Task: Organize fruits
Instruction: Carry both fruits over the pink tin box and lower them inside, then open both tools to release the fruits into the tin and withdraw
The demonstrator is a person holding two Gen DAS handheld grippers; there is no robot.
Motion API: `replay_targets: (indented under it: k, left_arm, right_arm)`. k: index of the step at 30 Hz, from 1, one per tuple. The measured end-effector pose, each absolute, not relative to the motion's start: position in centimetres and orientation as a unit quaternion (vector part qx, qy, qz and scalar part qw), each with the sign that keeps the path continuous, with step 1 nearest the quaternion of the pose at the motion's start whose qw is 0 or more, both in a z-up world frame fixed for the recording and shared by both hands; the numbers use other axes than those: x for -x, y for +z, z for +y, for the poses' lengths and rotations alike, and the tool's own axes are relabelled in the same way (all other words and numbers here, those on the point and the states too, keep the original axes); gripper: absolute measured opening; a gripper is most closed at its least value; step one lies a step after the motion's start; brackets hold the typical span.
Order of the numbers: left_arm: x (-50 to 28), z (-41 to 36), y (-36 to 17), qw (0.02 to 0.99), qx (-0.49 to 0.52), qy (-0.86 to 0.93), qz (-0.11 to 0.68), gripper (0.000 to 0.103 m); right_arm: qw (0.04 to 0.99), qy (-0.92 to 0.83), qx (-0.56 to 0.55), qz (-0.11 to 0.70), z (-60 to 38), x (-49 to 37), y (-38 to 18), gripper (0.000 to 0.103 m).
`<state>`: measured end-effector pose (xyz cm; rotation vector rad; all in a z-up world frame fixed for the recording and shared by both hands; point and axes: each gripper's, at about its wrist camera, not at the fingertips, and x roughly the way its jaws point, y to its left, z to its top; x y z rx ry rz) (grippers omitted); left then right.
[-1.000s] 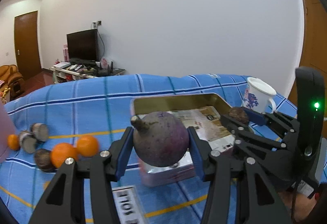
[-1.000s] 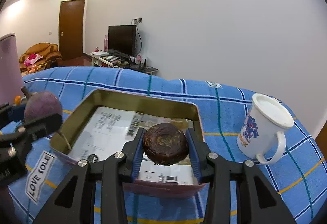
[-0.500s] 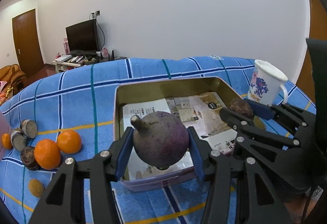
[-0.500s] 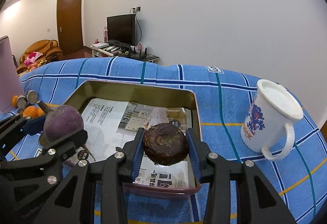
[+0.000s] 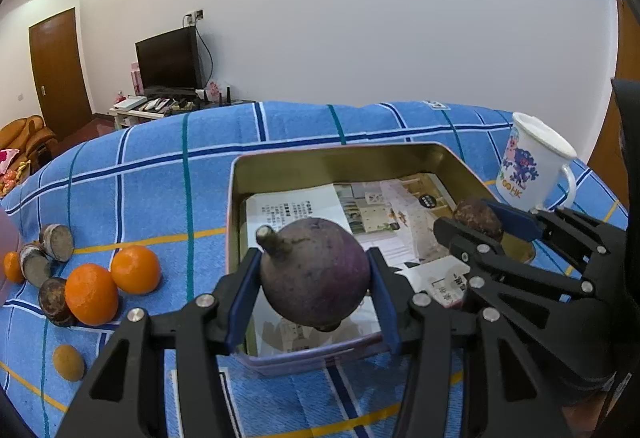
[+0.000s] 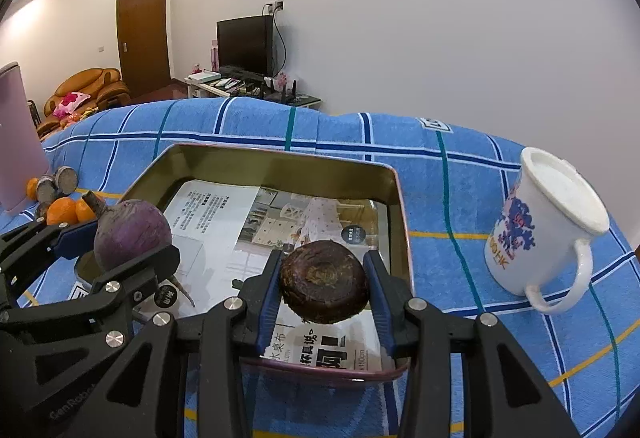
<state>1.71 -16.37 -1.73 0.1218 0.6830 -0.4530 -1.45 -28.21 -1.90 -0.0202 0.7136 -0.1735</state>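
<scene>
Pointing stem up-left, purple fruit (image 5: 316,274), left gripper (image 5: 314,298)

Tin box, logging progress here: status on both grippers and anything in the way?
Left gripper shut on purple round fruit, right gripper shut on dark brown fruit. Both over tin box. Only paper inside; nothing blocking.

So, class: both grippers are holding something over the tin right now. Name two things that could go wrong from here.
1. The left gripper pinches the round purple fruit only at its sides above the tin; it could slip out, bounce and roll.
2. The right gripper, holding the dark brown piece, is close beside the left; they could collide when releasing.
</scene>
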Motion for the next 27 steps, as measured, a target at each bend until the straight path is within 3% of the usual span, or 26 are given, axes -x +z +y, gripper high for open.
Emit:
replay_targets:
  k: [5, 7, 16, 18, 20, 24, 27]
  left_arm:
    - [-1.4, -16.1, -1.4, 0.924, -0.06, -0.207, 0.315, 0.06]
    - [-1.2, -15.8, -1.1, 0.928, -0.061, -0.204, 0.307, 0.06]
    - [-0.8, -14.5, -0.4, 0.94, -0.045, -0.185, 0.284, 0.079]
    - [-0.6, -14.2, -0.3, 0.944, -0.042, -0.178, 0.276, 0.087]
    - [-0.5, -13.8, 0.0, 0.948, -0.032, -0.169, 0.269, 0.103]
    - [-0.4, -13.1, 0.5, 0.951, -0.018, -0.164, 0.263, 0.103]
    - [-0.5, -13.1, 0.3, 0.95, -0.024, -0.154, 0.27, 0.103]
  right_arm:
    - [0.934, -0.076, -0.001, 0.35, -28.5, 1.3, -2.1, 0.044]
    - [0.934, -0.078, -0.001, 0.35, -28.4, 1.3, -2.1, 0.05]
    - [0.936, -0.074, -0.018, 0.345, -28.9, 1.6, -1.9, 0.057]
    - [0.937, -0.077, -0.02, 0.341, -29.0, 1.7, -1.8, 0.063]
    - [0.94, -0.078, -0.032, 0.332, -29.3, 2.0, -1.6, 0.064]
    - [0.953, -0.083, -0.046, 0.288, -29.7, 3.1, -0.4, 0.076]
    - [0.965, -0.096, -0.03, 0.24, -29.2, 4.3, 0.8, 0.076]
